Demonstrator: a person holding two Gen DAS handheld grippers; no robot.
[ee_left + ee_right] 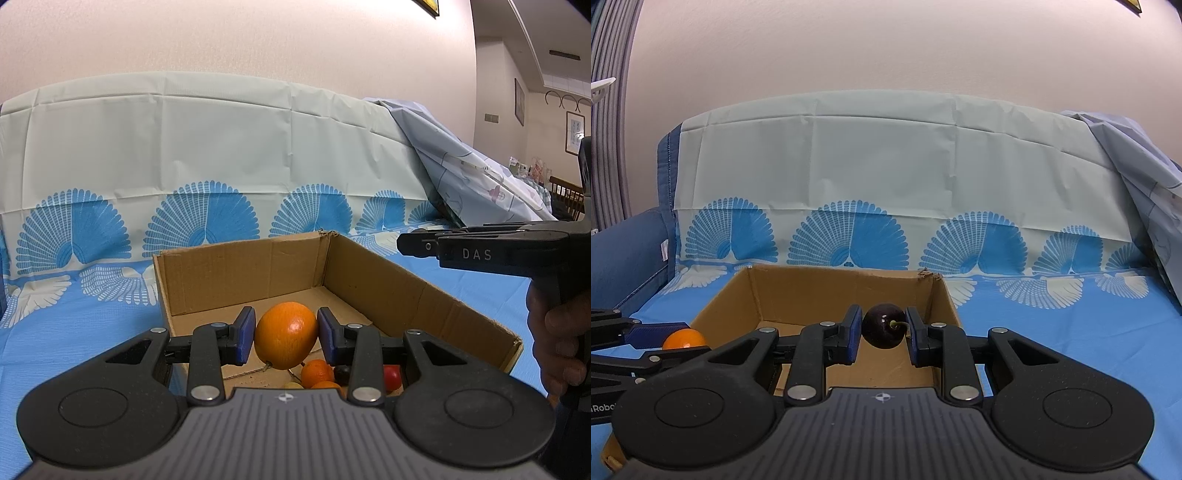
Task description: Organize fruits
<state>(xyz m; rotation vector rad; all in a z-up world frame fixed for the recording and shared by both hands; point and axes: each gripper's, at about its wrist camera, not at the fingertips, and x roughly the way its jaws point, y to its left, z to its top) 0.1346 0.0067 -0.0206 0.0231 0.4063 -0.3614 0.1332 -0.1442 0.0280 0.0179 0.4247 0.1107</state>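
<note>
Fruits (pixel 284 335) over cardboard box (pixel 406 291), blue tablecloth (pixel 74 325)

Three oranges (pixel 286 335), one box (pixel 406 291).

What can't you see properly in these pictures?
- Left wrist view: the small fruits low in the cardboard box are partly hidden by the left gripper and its orange.
- Right wrist view: the box's near floor is hidden behind the right gripper and dark plum.
</note>
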